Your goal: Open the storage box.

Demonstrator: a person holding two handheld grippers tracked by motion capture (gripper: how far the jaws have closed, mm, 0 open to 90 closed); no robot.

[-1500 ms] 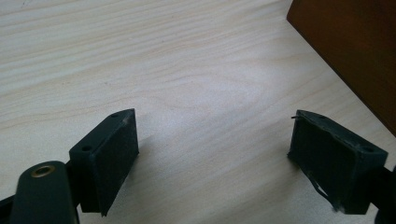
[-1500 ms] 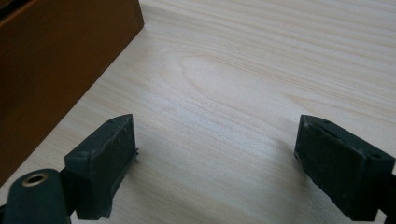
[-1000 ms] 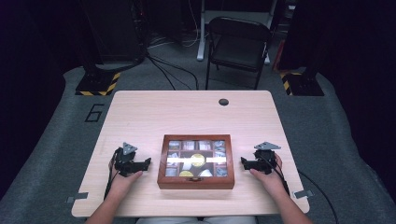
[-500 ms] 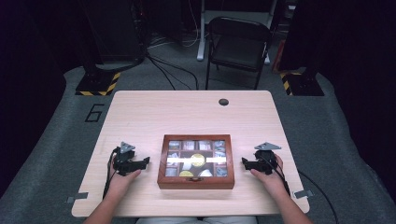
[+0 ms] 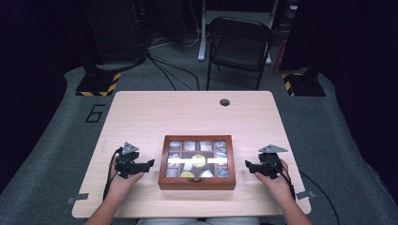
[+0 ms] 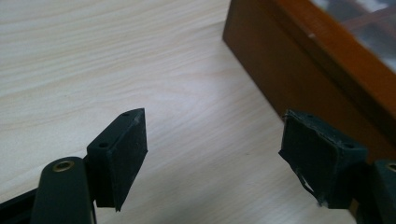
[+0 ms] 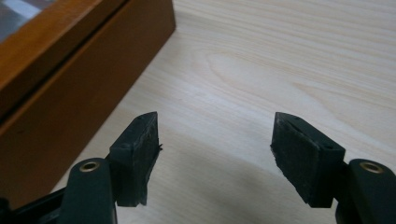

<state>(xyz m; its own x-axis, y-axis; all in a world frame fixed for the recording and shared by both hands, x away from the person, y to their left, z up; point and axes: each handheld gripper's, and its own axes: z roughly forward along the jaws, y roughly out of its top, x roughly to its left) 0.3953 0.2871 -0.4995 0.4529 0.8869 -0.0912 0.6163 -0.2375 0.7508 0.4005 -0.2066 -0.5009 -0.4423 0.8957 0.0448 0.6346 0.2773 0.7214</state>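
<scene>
A brown wooden box (image 5: pixel 196 183) with a glass lid over several compartments lies shut at the table's near middle. My left gripper (image 5: pixel 149 164) hovers just left of the box, pointing at its side wall (image 6: pixel 289 70). Its jaws (image 6: pixel 212 140) have just been opening and nothing lies between them. My right gripper (image 5: pixel 248 165) hovers just right of the box, pointing at the other side wall (image 7: pixel 70 93). Its jaws (image 7: pixel 215 140) have just been closing but stand apart over bare wood. Neither gripper touches the box.
The light wooden table (image 5: pixel 187 112) has a small dark round hole (image 5: pixel 225 102) near its far edge. A black folding chair (image 5: pixel 239 42) stands behind the table on grey floor. Cables trail from both grippers toward the near edge.
Both grippers have lifted a little beside the box. The box has not moved.
</scene>
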